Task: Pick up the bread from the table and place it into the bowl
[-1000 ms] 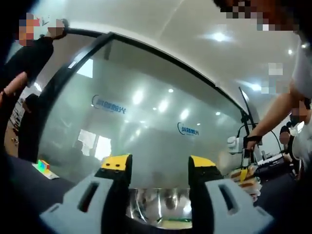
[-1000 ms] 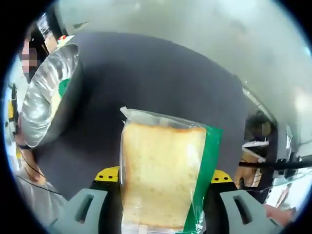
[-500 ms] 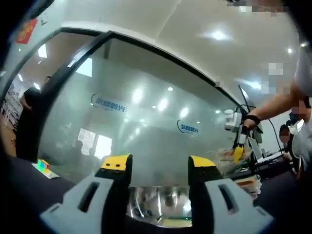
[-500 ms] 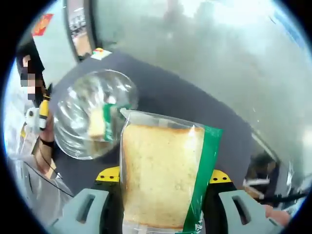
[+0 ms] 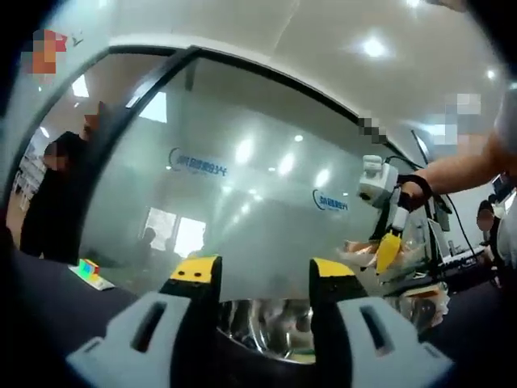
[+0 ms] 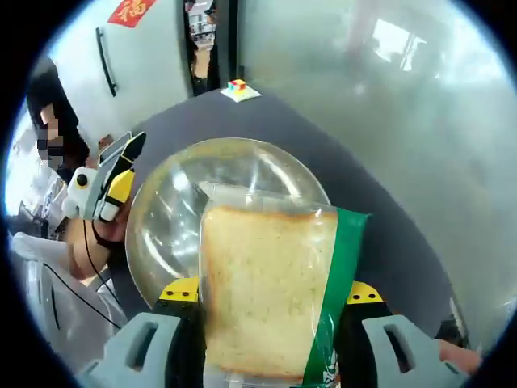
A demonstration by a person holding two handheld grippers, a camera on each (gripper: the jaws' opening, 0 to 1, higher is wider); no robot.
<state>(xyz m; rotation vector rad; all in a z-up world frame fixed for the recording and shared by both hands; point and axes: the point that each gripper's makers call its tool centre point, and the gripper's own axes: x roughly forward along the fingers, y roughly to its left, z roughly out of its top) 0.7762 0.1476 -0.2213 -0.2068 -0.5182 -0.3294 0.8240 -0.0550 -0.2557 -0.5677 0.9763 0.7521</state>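
Observation:
A slice of bread [image 6: 262, 291] in a clear bag with a green edge stands upright between the jaws of my right gripper [image 6: 271, 293], which is shut on it. Right under the bread lies the shiny bowl [image 6: 166, 230] on the dark table [image 6: 380, 226]. My left gripper [image 6: 113, 182], held by a hand, sits at the bowl's left rim. In the left gripper view my left gripper [image 5: 257, 271] is open, with the bowl [image 5: 262, 330] low between its jaws. The right gripper [image 5: 388, 246] comes in from the right carrying the bread [image 5: 361, 252].
A small colourful cube [image 6: 236, 85] lies at the table's far edge, also the cube [image 5: 87, 268] at the left. A frosted glass wall [image 5: 242, 186] stands behind the table. People stand at the left, and a person's arm [image 5: 460, 166] reaches in from the right.
My right gripper has carried the bread from beside the bowl to directly above it. In the left gripper view the right gripper has come higher and closer.

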